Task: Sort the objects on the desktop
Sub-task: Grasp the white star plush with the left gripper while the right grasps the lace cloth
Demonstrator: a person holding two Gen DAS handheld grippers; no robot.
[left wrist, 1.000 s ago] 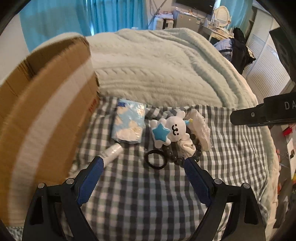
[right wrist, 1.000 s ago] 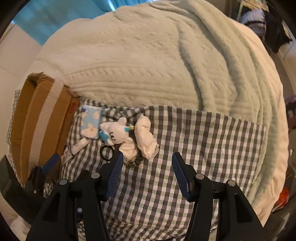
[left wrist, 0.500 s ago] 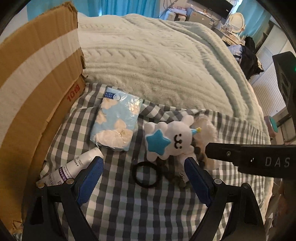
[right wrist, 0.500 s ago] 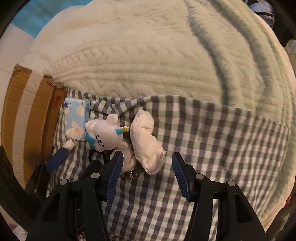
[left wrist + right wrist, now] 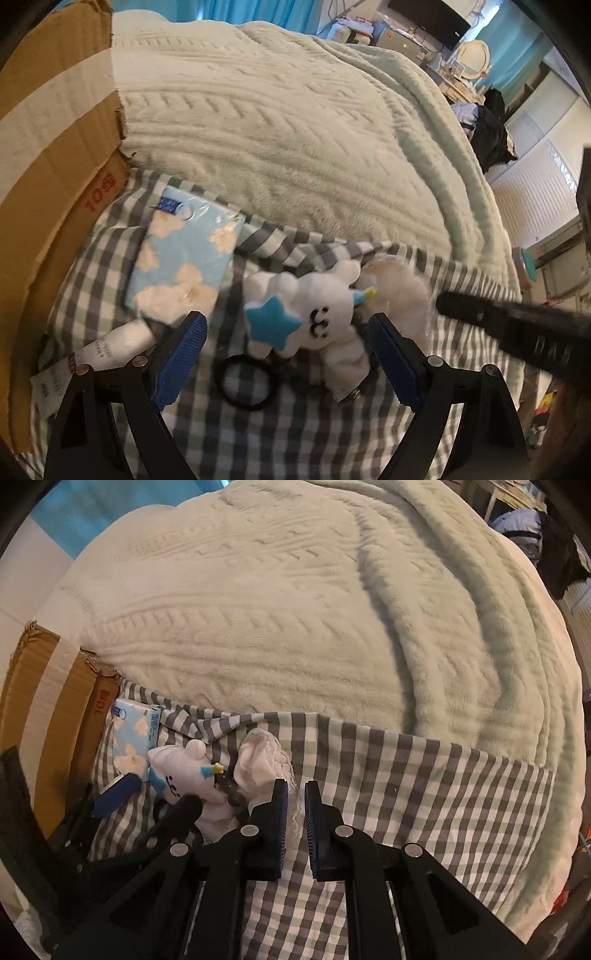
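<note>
On a gingham sheet beside a cardboard box point(image 5: 55, 155), my left gripper point(image 5: 286, 360) is spread wide, straddling the white plush toy point(image 5: 314, 317) just ahead. My right gripper point(image 5: 295, 812) is closing on the lacy white cloth point(image 5: 258, 764), its edge between the pads. Only the left view shows the black hair tie point(image 5: 246, 382).

The left claw point(image 5: 286, 354) gapes wide, pointing steeply down; the right claw point(image 5: 295, 794) is closing.
</note>
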